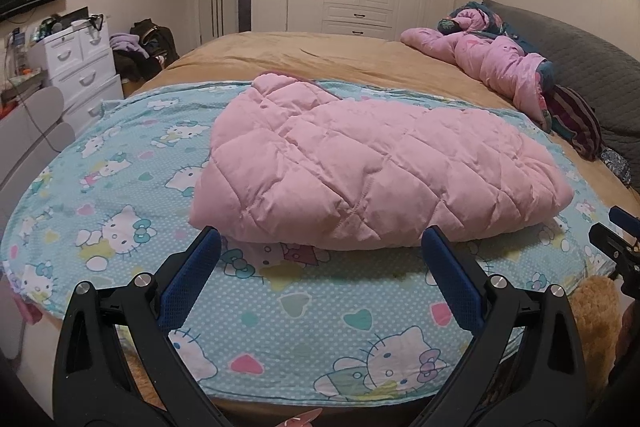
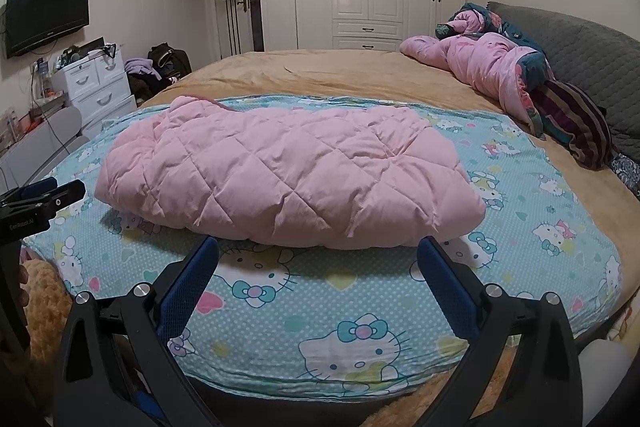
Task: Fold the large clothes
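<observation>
**A:** On the near half of the bed, in the left wrist view, the pink quilted coat [image 1: 372, 167] lies folded into a thick bundle on the cat-print sheet [image 1: 280, 327]. The left gripper [image 1: 320, 239] hangs just short of its near edge, fingers spread wide, nothing between them.

**B:** How would it handle?

**A:** Puffy and soft, I'd judge: light for its bulk, springy, with a smooth shell that may slip. Pinch one quilted panel and the layers could slide apart.

**B:** And the right wrist view?

**A:** Same coat [image 2: 288, 179], lying left to right across the sheet [image 2: 360, 327], rounded fold at its right end. The right gripper [image 2: 318, 247] is also spread and empty, just near of the coat's edge. The left gripper's tip [image 2: 40, 199] shows at far left, apart from the fabric.

**B:** Where to grip?

**A:** Along the near edge, I think, biting through all layers near each end.
</observation>
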`<state>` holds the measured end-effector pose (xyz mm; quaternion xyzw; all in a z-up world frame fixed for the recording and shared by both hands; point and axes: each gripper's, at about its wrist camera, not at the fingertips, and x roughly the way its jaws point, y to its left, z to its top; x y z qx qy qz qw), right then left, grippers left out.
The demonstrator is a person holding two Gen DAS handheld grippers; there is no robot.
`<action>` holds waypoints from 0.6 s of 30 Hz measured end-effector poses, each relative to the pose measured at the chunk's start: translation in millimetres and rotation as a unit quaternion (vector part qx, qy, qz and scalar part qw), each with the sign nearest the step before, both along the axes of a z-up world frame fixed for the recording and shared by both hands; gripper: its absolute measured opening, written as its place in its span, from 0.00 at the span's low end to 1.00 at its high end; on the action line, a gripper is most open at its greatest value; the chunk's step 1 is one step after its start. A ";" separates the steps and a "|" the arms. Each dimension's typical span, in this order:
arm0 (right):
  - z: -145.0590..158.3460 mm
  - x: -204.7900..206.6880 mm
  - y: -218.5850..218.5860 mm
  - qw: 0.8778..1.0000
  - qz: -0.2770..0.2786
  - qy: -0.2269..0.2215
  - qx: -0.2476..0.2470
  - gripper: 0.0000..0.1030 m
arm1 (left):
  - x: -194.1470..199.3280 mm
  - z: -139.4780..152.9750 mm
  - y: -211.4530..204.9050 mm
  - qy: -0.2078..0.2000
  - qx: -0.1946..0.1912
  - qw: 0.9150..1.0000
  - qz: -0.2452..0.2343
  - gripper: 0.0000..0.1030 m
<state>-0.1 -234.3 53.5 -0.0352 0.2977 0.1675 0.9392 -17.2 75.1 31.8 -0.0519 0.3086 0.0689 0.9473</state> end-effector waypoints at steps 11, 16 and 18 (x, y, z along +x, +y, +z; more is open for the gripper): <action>0.1 -1.0 0.5 1.000 0.001 0.001 0.003 0.96 | -2.7 1.3 2.8 -0.003 0.000 1.000 0.002 0.91; 0.0 -0.5 0.2 1.000 0.001 0.002 0.004 0.96 | -3.1 2.2 5.6 -0.004 0.001 1.000 0.002 0.91; 0.1 -0.6 0.5 1.000 0.001 0.002 0.003 0.96 | -3.4 2.2 5.5 -0.003 -0.001 1.000 0.003 0.91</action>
